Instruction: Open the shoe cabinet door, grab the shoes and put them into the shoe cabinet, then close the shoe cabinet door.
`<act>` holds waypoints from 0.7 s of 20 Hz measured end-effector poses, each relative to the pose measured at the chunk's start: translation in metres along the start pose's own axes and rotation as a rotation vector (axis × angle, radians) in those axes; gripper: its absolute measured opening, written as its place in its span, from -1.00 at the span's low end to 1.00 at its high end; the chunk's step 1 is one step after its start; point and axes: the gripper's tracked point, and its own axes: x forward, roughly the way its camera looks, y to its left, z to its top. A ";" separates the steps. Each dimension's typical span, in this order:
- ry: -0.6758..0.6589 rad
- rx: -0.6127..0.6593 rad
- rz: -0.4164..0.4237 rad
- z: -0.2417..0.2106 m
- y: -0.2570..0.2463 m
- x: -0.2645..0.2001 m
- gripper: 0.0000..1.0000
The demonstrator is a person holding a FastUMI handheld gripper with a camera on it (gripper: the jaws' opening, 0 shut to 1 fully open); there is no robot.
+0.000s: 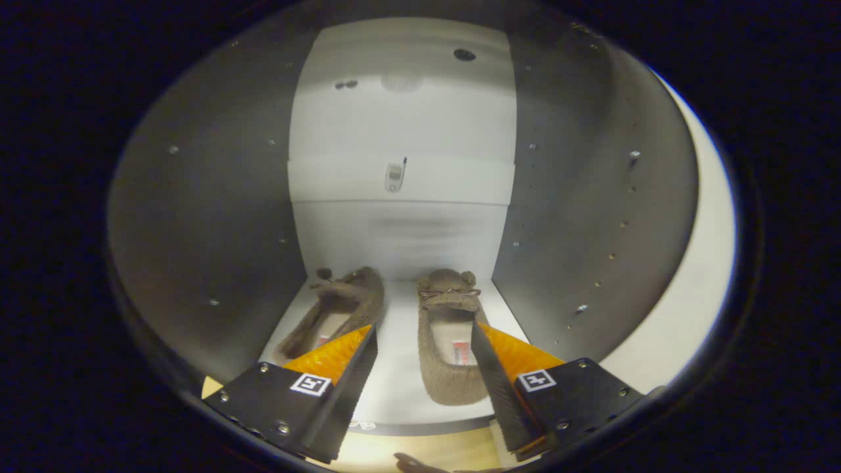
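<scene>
Two brown fuzzy slippers lie side by side on the white bottom shelf (401, 368) inside the shoe cabinet, toes toward the back wall. The left slipper (341, 309) is partly covered by my left finger. The right slipper (450, 341) sits between the fingers, close against the right one, its heel near the shelf's front edge. My gripper (424, 341) is open at the cabinet mouth, with nothing pressed between its fingers. The cabinet door is out of sight.
Grey side walls (217, 217) with small shelf-pin holes close in on both sides, and the white back panel (401, 171) carries a small fitting. A pale outer surface (696, 289) lies right of the right wall. Wooden floor (420, 453) shows below the shelf.
</scene>
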 end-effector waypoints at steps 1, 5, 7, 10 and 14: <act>-0.024 -0.001 0.009 0.004 0.000 -0.016 0.78; -0.097 -0.009 0.049 0.007 -0.001 -0.085 0.78; -0.123 -0.006 0.078 0.003 -0.002 -0.123 0.78; -0.157 -0.012 0.117 -0.005 -0.003 -0.178 0.78; -0.182 -0.012 0.160 -0.019 -0.003 -0.250 0.78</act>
